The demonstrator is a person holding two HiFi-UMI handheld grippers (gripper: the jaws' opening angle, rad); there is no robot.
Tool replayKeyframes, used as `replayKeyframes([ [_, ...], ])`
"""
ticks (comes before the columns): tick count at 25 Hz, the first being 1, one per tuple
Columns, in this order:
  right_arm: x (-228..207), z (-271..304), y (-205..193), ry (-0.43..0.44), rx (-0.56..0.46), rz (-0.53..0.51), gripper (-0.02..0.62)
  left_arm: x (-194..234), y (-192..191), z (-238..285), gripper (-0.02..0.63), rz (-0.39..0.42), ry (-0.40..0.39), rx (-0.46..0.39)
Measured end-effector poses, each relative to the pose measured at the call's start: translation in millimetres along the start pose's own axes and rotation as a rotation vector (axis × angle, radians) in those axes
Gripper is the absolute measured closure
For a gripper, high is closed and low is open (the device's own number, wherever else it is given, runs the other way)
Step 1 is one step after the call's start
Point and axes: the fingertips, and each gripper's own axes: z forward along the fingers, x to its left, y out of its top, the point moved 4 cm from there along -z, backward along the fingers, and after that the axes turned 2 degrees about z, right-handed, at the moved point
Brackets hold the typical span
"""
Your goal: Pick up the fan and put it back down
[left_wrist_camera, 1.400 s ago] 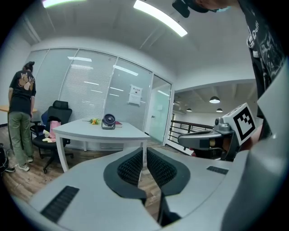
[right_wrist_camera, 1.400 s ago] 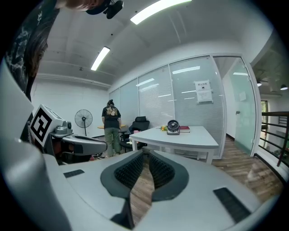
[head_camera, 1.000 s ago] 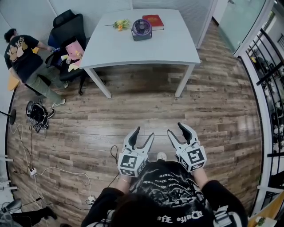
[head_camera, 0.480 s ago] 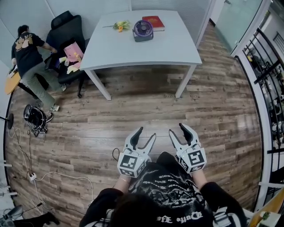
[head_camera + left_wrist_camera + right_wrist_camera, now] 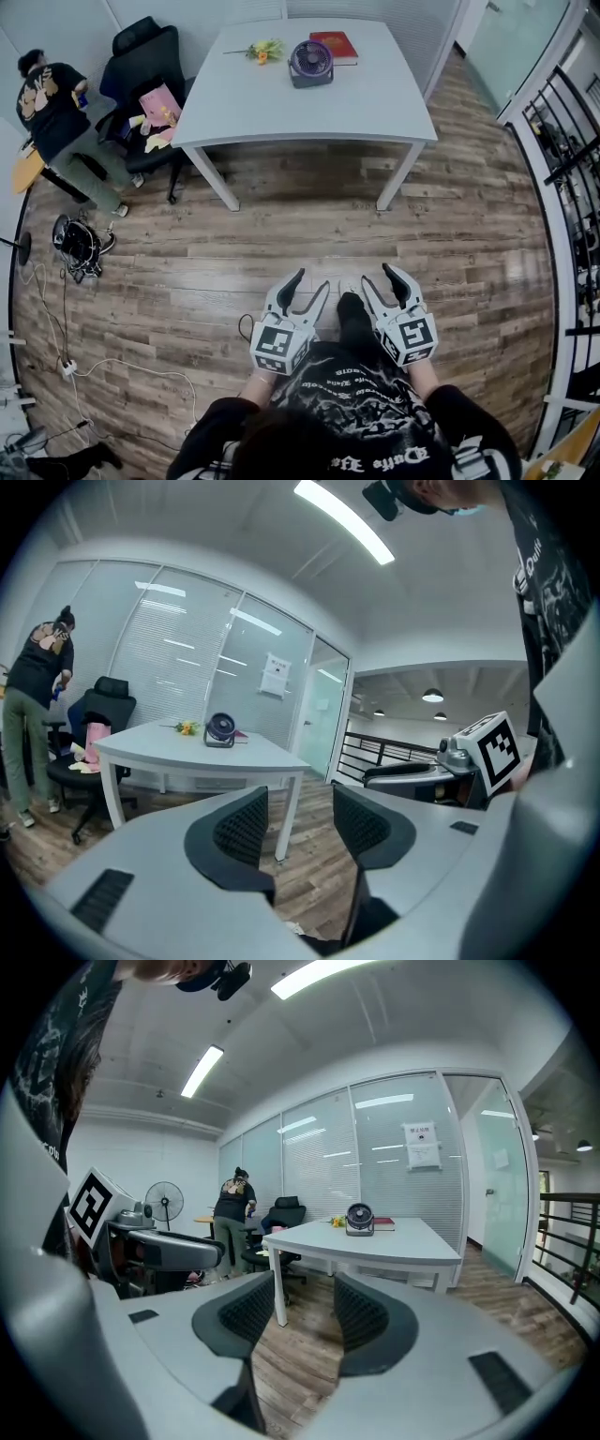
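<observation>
The fan stands at the far end of the table, at twelve o'clock and well apart from both grippers. A crooked approach could knock it into the book at its one o'clock, or tip it; its base looks narrow, though it is too small to be sure. The left gripper and right gripper sit side by side near the body, pointing slightly down. Both are released and empty, and the left's jaws have just closed a little on nothing.

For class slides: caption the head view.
Left gripper, empty jaws just narrowed, and open right gripper face the fan on the table.
</observation>
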Motion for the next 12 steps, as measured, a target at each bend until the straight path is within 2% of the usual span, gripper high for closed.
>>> replayKeyframes([
  [12,-89,92,44,0.115,0.005,-0.042,0.399,38,35,100,0.371,-0.029,0.125,0.004],
])
